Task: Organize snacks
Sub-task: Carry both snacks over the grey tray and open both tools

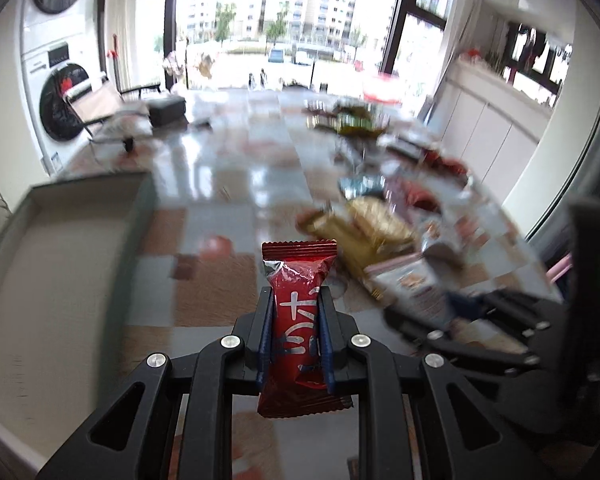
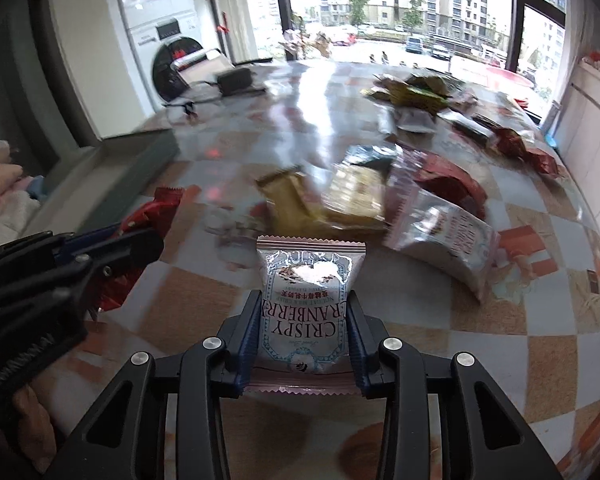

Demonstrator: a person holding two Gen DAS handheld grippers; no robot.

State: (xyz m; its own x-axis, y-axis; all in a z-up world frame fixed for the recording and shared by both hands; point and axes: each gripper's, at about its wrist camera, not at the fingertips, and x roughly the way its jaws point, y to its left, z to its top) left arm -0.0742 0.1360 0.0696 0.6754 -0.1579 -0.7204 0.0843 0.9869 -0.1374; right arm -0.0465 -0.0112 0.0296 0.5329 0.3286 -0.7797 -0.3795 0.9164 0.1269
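Item one: red snack bar (image 1: 298, 320) clamped in my left gripper (image 1: 294, 300), right of grey tray (image 1: 76, 216); item two: cranberry packet (image 2: 306, 312) pinched in my right gripper (image 2: 304, 304); blurred wrappers, possibly biscuits, farther right

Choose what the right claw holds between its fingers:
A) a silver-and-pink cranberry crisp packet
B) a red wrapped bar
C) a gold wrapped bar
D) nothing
A: in the right wrist view the right claw pinches the cranberry crisp packet on both sides.
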